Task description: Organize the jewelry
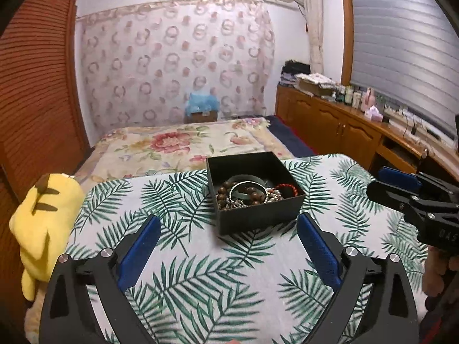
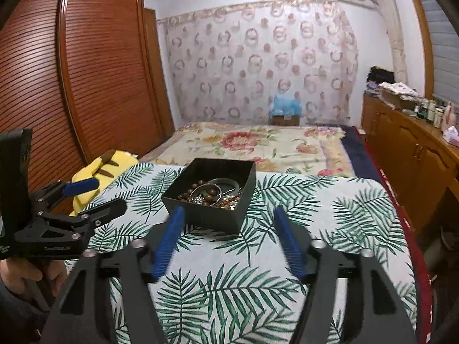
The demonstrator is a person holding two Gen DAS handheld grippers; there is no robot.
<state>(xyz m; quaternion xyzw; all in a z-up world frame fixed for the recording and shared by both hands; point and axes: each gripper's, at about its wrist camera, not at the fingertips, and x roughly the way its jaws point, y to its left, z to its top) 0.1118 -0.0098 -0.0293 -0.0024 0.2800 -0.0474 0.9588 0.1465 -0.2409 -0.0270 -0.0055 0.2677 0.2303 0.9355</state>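
Note:
A black open box [image 1: 259, 215] stands on the leaf-print tablecloth [image 1: 200, 272] and holds a heap of jewelry [image 1: 249, 193]: brown bead bracelets, a pale green bangle, a red cord and silver pieces. It also shows in the right wrist view as the box [image 2: 200, 215] with the jewelry [image 2: 212, 195] inside. My left gripper [image 1: 229, 223] is open and empty, just in front of the box. My right gripper [image 2: 228, 215] is open and empty, also just short of the box. The right gripper shows at the right edge of the left wrist view [image 1: 413, 195].
A yellow plush toy [image 1: 43, 223] lies at the table's left edge. A bed with a floral cover [image 1: 183, 143] is behind the table. A wooden sideboard [image 1: 344, 126] with small items runs along the right. A slatted wardrobe [image 2: 71, 71] stands on the left.

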